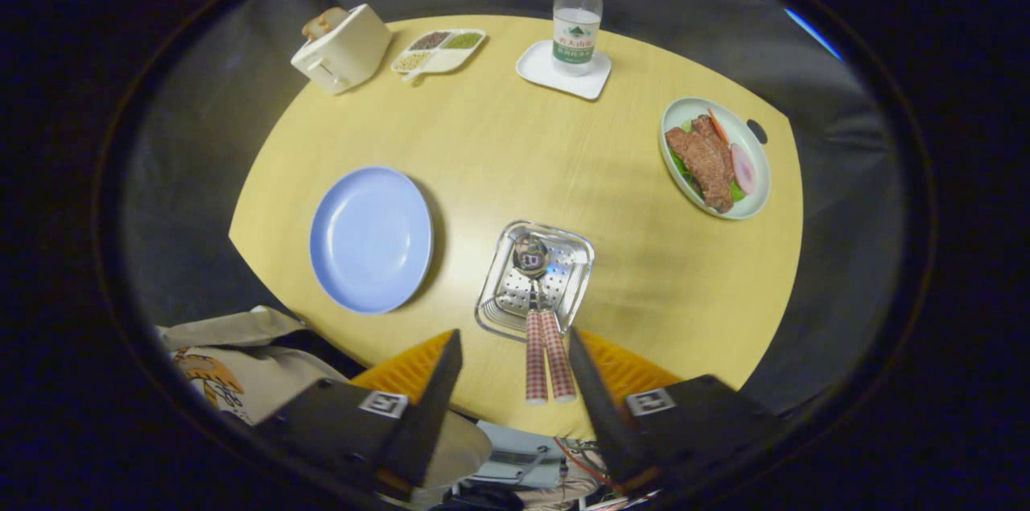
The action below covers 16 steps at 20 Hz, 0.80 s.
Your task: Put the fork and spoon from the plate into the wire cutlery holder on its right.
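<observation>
Already parked in the wire cutlery holder [535, 279] beside the emptied plate [371, 238], fork and spoon [547, 334] stand free between the gripper [515, 362]'s spread fingers.

Even light, fisheye-bent, dim edges

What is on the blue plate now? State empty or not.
Empty: the blue plate shows bare. Both checked handles stick out of the metal holder on its right. The tongs are open, holding nothing.
</observation>
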Tool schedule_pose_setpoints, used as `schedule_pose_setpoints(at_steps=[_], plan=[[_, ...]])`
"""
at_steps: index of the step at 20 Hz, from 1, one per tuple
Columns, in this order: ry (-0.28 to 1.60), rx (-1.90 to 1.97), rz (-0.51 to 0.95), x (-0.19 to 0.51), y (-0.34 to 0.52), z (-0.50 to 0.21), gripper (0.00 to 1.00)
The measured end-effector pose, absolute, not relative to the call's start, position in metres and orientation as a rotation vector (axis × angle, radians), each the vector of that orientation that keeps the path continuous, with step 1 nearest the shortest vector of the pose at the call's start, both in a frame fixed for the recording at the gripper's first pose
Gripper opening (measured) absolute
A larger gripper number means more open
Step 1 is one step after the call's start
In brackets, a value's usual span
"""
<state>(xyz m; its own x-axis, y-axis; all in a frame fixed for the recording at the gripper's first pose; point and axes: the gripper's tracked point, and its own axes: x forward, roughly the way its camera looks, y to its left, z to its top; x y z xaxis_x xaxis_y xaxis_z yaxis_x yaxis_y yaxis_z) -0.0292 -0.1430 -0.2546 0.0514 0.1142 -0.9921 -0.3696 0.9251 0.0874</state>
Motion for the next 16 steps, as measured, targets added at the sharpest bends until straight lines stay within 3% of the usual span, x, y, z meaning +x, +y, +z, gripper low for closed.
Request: schedule_pose_setpoints(at_steps=[5,16], plan=[[1.274,-0.094,0.353,-0.024,-0.109,-0.231,1.0],[0.666,-0.044,0.204,-0.019,-0.056,-0.157,1.0]])
